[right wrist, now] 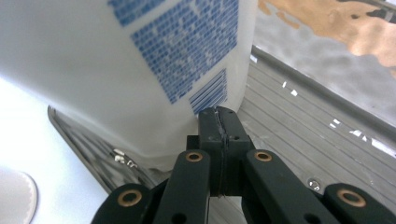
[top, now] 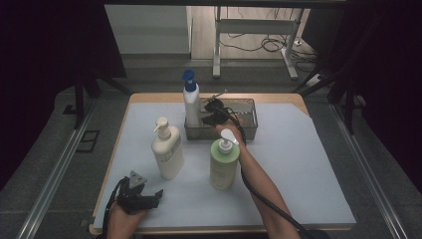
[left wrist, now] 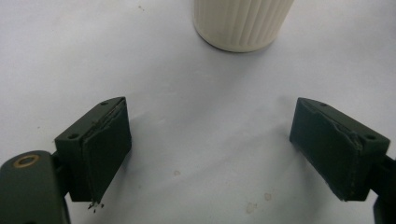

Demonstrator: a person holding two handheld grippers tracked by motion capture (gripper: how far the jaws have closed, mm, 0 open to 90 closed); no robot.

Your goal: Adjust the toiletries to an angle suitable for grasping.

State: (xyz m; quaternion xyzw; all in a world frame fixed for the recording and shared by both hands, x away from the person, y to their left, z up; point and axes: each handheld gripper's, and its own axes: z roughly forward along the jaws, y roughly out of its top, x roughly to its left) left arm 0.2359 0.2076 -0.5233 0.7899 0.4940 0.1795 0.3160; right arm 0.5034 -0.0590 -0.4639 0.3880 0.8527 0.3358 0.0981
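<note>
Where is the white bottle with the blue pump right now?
In the high view the white bottle with the blue pump stands upright at the left end of the grey tray, at the far side of the table, with the shut right gripper right beside it.

The cream bottle (left wrist: 243,23) is running off the frame at twelve o'clock, top unseen. The white bottle (right wrist: 140,70) is hiding the tray (right wrist: 299,121) corner; its print is blurring.
</note>
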